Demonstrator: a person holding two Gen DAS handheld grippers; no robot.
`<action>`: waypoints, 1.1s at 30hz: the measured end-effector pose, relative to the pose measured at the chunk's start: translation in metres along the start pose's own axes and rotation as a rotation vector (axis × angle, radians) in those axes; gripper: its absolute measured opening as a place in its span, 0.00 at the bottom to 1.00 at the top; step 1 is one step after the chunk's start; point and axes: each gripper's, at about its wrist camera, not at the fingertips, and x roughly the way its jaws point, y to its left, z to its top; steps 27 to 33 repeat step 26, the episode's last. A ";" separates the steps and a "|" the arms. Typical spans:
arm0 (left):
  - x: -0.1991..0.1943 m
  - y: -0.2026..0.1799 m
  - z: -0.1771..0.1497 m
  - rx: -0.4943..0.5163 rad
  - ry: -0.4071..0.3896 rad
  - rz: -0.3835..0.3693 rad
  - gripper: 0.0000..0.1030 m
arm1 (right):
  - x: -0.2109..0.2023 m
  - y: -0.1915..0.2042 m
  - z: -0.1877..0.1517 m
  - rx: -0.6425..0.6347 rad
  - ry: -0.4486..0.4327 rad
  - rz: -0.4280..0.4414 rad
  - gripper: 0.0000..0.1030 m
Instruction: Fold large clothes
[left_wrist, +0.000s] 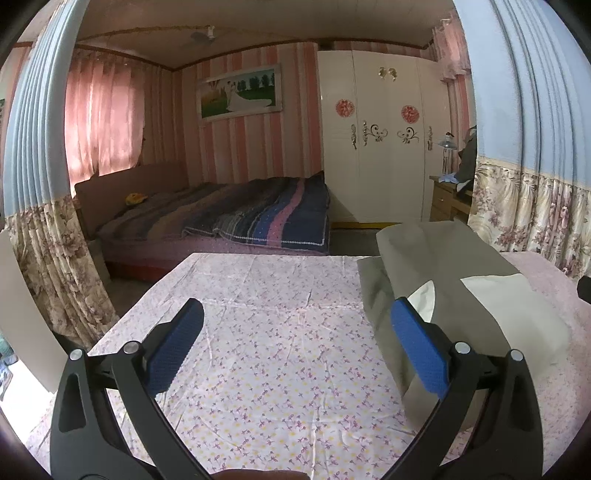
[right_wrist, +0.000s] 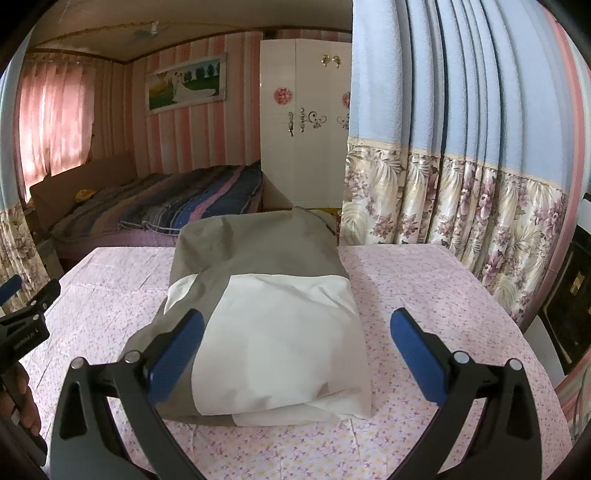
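Grey and white cloth sits in a thick, neat bundle on the bench (right_wrist: 443, 302), which is covered by a sheet printed with small purple flowers. The folded garment (right_wrist: 273, 317) looks like a large jacket or coat, its white panel on top toward the near end and the grey part running away toward twelve o'clock. By the look of it the folding is finished or nearly so: the edges are stacked, though a white flap sticks out loosely along the near bottom edge and may want tucking.

In the right wrist view, the right claw (right_wrist: 297, 345) hangs over the near end of the bundle with its blue pads spread wide apart, holding nothing; its left pad (right_wrist: 177, 354) appears just over the garment's grey edge, though I cannot tell if it touches. In the left wrist view, the left claw (left_wrist: 295, 343) is likewise wide open and empty above bare sheet, with the garment (left_wrist: 443, 280) off at about two o'clock, beside its right pad (left_wrist: 419, 350).
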 end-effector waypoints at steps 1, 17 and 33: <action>0.000 -0.001 0.000 0.007 0.001 0.002 0.97 | 0.001 0.000 0.000 0.000 0.002 0.000 0.98; -0.003 -0.007 -0.002 0.026 0.000 -0.015 0.97 | 0.006 -0.003 -0.001 -0.004 0.012 -0.007 0.98; 0.001 -0.004 -0.002 0.006 0.026 -0.028 0.97 | 0.005 -0.005 0.000 -0.005 0.006 -0.004 0.98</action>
